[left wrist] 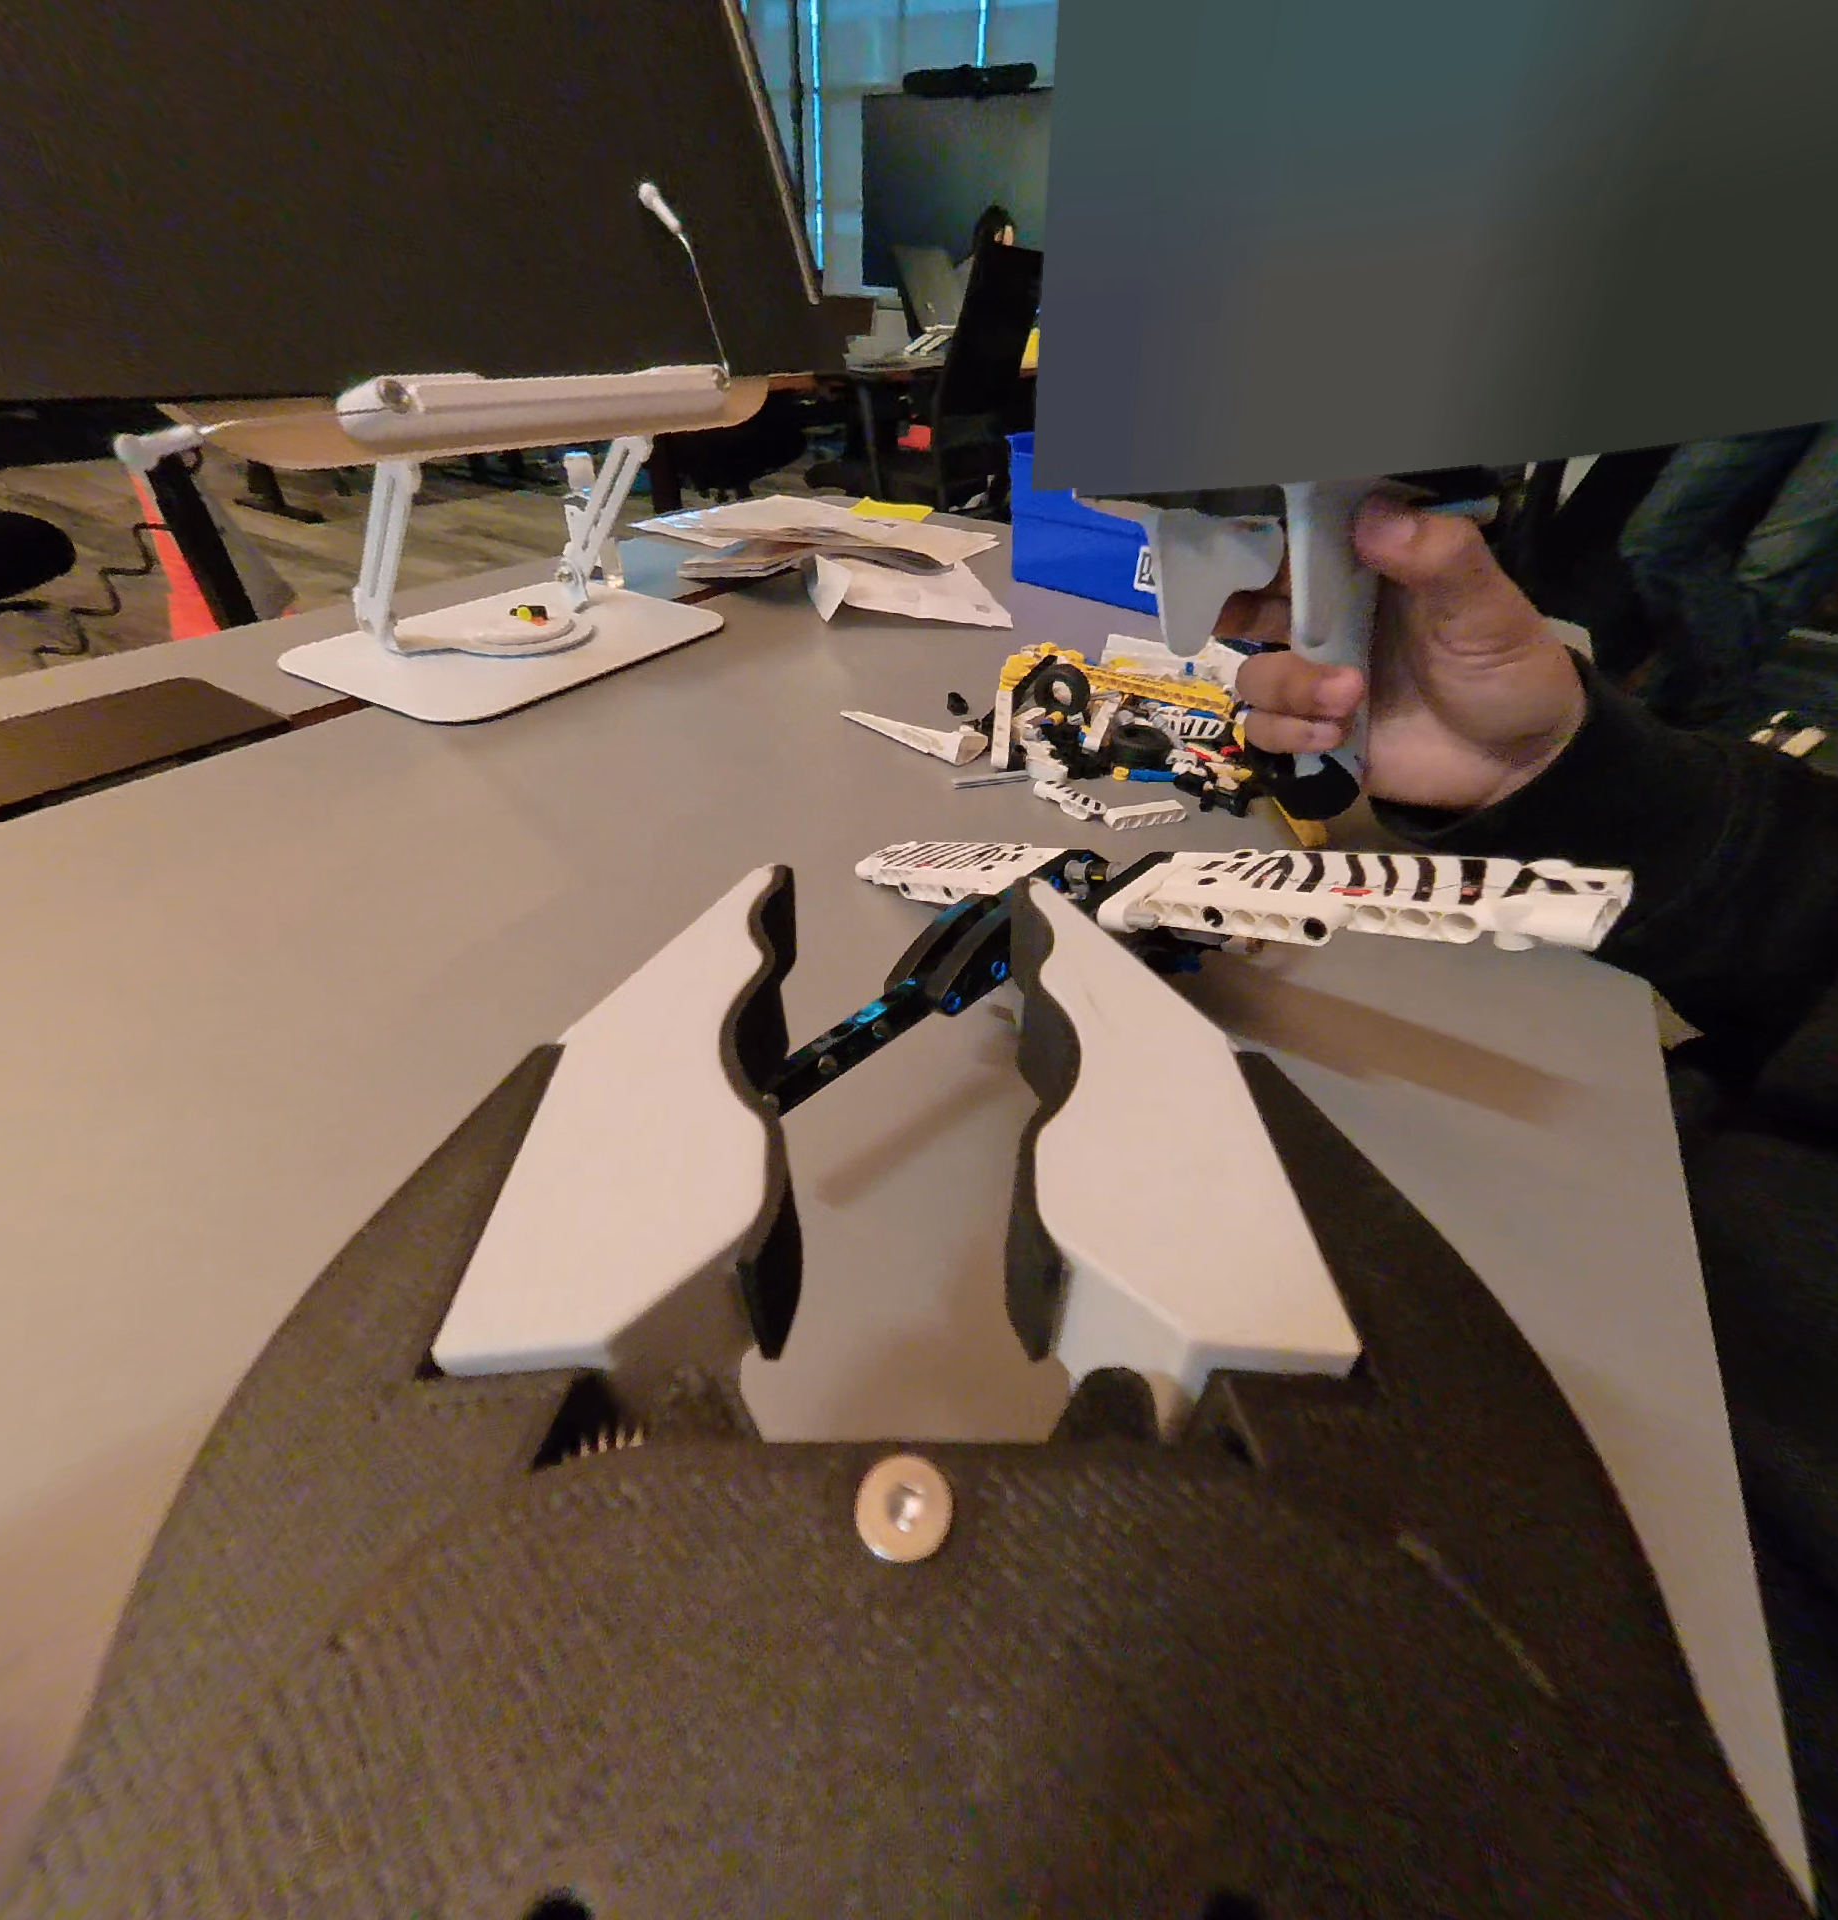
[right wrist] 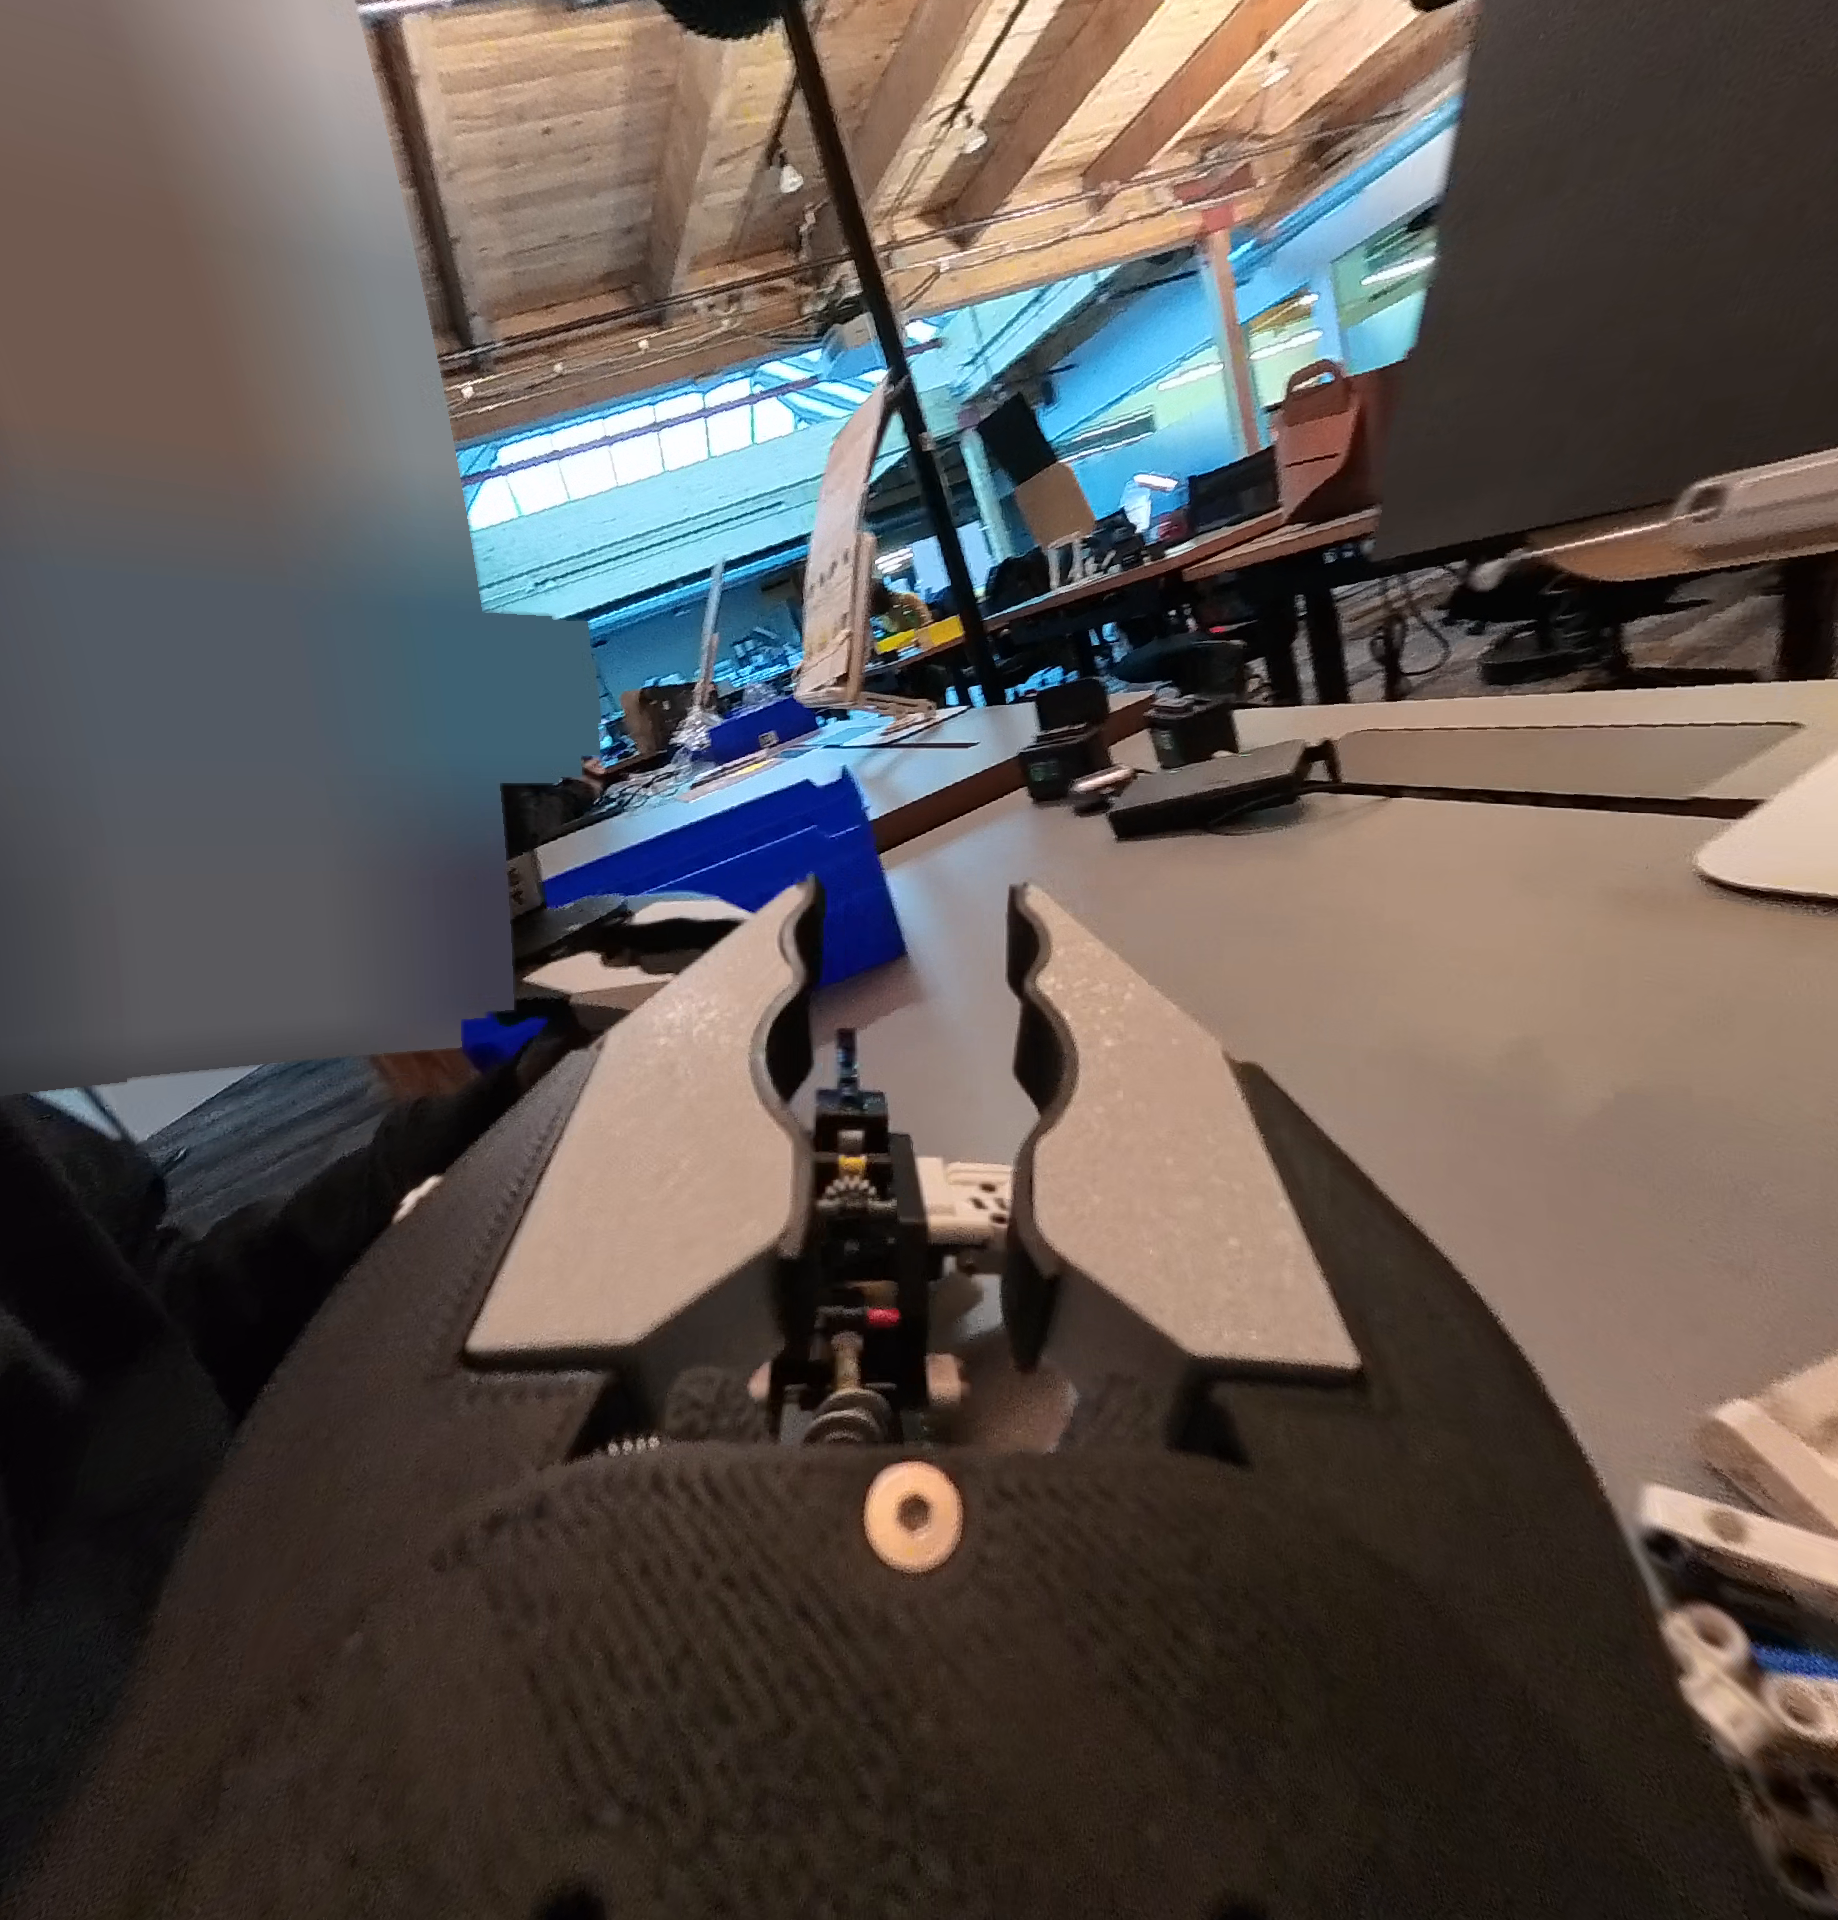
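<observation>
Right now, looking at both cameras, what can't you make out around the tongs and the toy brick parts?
- Left wrist view: the black beam runs behind the right finger, hiding any contact.
- Left wrist view: the striped white model's underside is hidden.
- Right wrist view: the black brick assembly is blurred; its base is cut off by the tongs' body.

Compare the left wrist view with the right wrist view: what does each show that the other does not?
Left wrist view only: the striped white brick model seen side-on, its black arm crossing between the left gripper fingers; a paper stack; a hand on a grey handle.
Right wrist view only: the wooden ceiling, black boxes, and a black geared assembly between the right gripper fingers.
Both: the grey table, blue bin, white stand base, loose brick pieces.
</observation>
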The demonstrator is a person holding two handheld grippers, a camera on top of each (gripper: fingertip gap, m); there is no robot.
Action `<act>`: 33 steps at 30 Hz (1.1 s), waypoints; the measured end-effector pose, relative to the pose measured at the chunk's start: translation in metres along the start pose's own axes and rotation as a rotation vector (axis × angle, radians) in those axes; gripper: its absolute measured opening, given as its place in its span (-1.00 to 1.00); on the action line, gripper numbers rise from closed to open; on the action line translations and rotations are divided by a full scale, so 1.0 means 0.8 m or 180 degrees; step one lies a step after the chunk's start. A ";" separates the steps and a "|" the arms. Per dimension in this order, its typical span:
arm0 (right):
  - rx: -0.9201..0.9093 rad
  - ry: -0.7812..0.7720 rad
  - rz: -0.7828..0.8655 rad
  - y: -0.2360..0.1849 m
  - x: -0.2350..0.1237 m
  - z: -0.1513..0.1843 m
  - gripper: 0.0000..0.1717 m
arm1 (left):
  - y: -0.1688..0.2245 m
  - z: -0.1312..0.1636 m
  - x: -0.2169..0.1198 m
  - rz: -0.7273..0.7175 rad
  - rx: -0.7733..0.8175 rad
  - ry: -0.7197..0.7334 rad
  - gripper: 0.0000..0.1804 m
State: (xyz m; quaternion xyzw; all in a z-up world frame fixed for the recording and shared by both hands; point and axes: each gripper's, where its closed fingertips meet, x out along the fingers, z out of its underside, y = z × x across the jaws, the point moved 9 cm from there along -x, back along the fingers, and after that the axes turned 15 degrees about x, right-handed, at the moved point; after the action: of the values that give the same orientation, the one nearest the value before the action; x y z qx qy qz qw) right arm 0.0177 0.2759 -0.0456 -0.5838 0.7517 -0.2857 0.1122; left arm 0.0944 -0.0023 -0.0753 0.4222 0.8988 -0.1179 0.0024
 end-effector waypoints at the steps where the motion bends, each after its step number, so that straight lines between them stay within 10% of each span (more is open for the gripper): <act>1: -0.0030 -0.0066 -0.0073 -0.004 0.003 0.003 -0.60 | -0.001 0.000 0.000 0.0012 -0.0036 0.0005 -0.56; 25: -0.0548 -0.0766 -0.0067 -0.024 0.023 0.032 -0.80 | -0.006 0.003 0.001 0.0041 -0.0238 -0.0048 -0.61; 33: -0.1511 0.0189 0.0469 -0.044 -0.009 0.019 -1.00 | -0.005 0.003 0.002 0.0065 -0.0224 -0.0052 -0.61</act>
State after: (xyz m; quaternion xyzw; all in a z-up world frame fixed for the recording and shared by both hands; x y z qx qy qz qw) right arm 0.0562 0.2727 -0.0398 -0.5288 0.8412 -0.1092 -0.0297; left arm 0.0905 -0.0042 -0.0771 0.4300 0.8980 -0.0896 0.0258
